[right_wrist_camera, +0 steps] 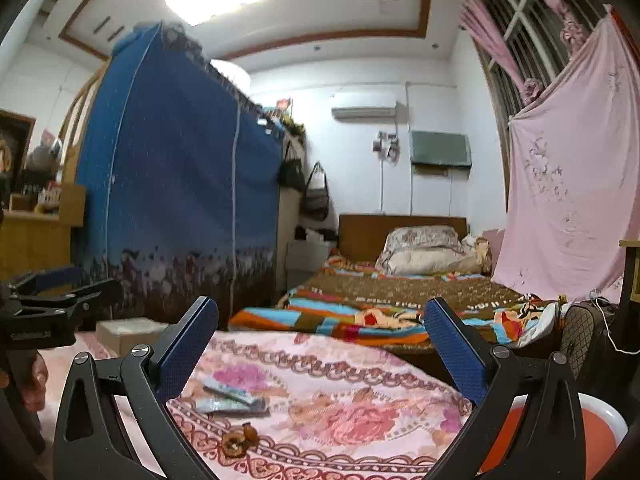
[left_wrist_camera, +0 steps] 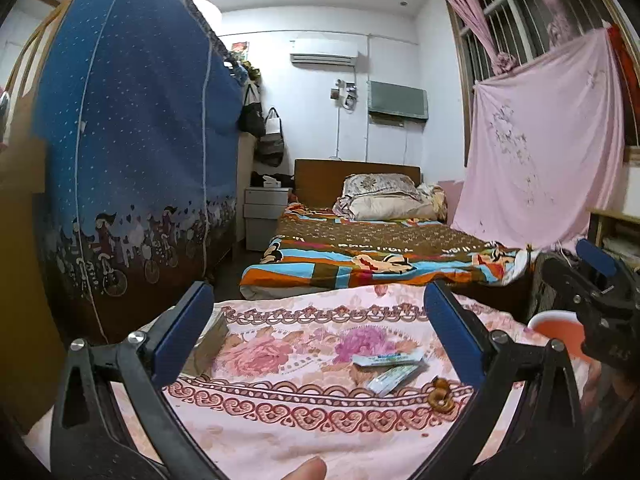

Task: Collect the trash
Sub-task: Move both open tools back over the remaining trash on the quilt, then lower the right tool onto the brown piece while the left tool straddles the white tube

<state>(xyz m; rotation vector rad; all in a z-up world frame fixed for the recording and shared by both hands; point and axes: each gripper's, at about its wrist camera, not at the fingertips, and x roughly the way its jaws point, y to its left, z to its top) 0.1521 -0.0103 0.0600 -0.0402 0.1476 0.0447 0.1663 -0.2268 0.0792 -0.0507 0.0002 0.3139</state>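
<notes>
Both tongs, left gripper [left_wrist_camera: 316, 316] and right gripper [right_wrist_camera: 320, 332], gape empty above the floral cloth [left_wrist_camera: 280, 420], where wrappers [left_wrist_camera: 390, 368] and peel [left_wrist_camera: 440, 398] lie lower right; best approached low, pinching wrappers flat, bowl [right_wrist_camera: 560, 440] nearby.

2 flat wrappers [left_wrist_camera: 387, 360] [left_wrist_camera: 394, 378], 1 brown peel scrap [left_wrist_camera: 440, 394], 1 orange bin [left_wrist_camera: 558, 330], 1 small box [right_wrist_camera: 130, 332], 2 grippers [left_wrist_camera: 316, 332] [right_wrist_camera: 320, 350], 2 pillows [left_wrist_camera: 382, 186] [left_wrist_camera: 390, 207], 2 hanging bags [left_wrist_camera: 251, 114] [left_wrist_camera: 272, 142].
</notes>
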